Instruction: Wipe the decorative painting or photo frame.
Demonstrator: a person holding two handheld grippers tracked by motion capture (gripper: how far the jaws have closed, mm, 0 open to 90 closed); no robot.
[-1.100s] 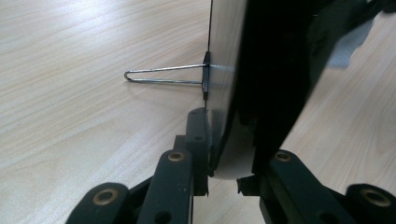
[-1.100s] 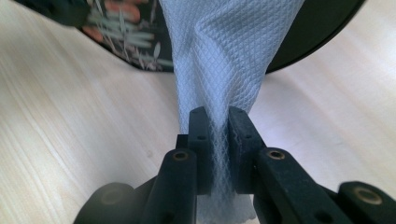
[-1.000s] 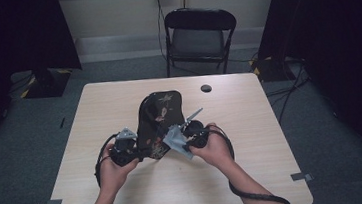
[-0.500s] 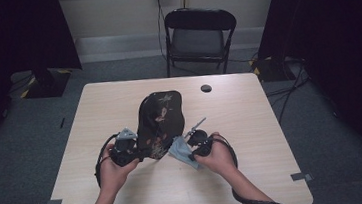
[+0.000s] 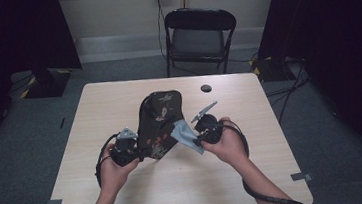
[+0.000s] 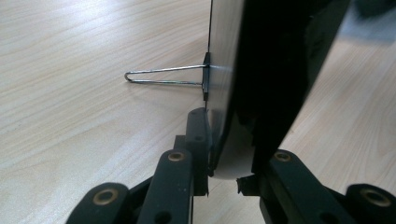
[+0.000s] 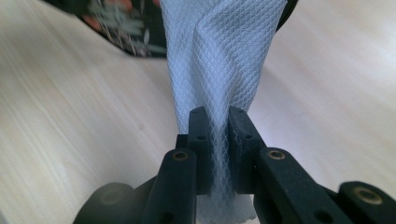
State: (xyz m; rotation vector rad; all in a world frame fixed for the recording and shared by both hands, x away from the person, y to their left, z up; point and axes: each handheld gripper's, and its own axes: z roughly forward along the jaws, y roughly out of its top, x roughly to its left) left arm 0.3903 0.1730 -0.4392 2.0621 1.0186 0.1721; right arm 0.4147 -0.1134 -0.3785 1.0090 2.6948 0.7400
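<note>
The dark floral bag [image 5: 158, 121] is being held up off the table [image 5: 118, 95] near its middle, lower end toward the person, upper end leaning toward the far edge

The left gripper [image 5: 133, 154] is being kept at the bag's lower left corner. In the left gripper view its jaws are seen pressed together on the bag's edge [image 6: 229, 121]; the bag is being pinched edge-on, standing upright between the pads. A binder clip [image 6: 187, 77] is seen clamped on that same edge just above the jaws, its wire handle sticking out sideways over the table [image 6: 70, 93]

The right gripper [image 5: 200, 138] is being held at the bag's right side, just beside it. In the right gripper view its jaws are seen closed on a pale blue cloth [image 7: 219, 60]; the cloth is being pinched between the pads, with folds running up from the jaws toward the bag [image 7: 126, 23], which is blurred at the top of that view. In the high view the cloth [image 5: 184, 134] is seen stretched between the bag's right edge and the right gripper; whether it is coming out of the bag's mouth or only lying against it cannot be told

A small dark round object [image 5: 206, 88] is lying on the table beyond the bag, well apart from it. A black folding chair [image 5: 197, 35] is standing behind the table's far edge
</note>
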